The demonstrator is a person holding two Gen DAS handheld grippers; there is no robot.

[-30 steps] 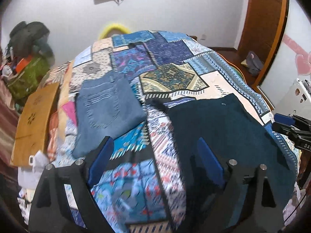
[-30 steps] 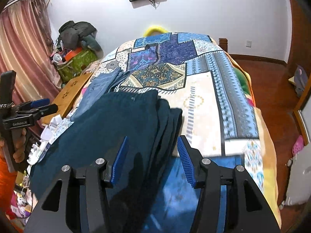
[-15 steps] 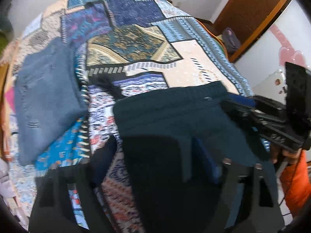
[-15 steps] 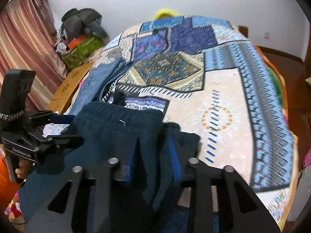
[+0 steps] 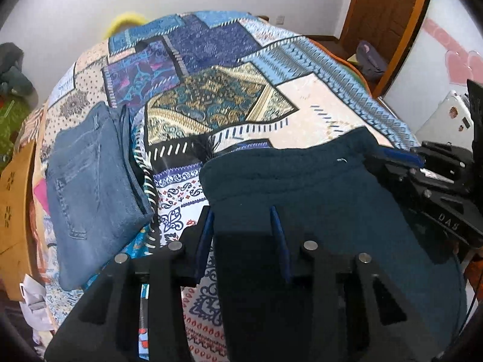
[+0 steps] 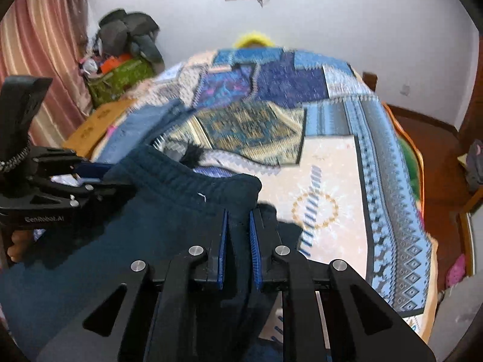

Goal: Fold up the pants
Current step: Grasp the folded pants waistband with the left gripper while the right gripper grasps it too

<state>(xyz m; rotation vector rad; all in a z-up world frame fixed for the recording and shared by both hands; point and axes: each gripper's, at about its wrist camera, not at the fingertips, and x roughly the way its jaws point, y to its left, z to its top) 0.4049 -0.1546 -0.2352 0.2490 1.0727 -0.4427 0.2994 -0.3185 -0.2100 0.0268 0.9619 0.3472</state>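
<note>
Dark teal pants [image 5: 317, 199] lie on the patchwork bedspread, waistband toward the far side. My left gripper [image 5: 243, 214] is shut on the pants' left edge near the waistband. My right gripper [image 6: 238, 215] is shut on the pants [image 6: 169, 217] at the right end of the waistband, holding the cloth lifted. Each gripper shows in the other's view: the right one [image 5: 392, 157] at the waistband's right corner, the left one [image 6: 90, 170] at its left corner.
Folded blue jeans [image 5: 90, 175] lie on the bed's left side. The patchwork bedspread [image 5: 314, 96] stretches beyond the pants. A wooden board [image 5: 15, 196] and a green bag [image 6: 120, 75] stand left of the bed; a wooden door [image 5: 389, 9] is at far right.
Both grippers went from open to shut on the pants' waistband corners and have lifted the cloth. The waistband now stands raised over the bed.
</note>
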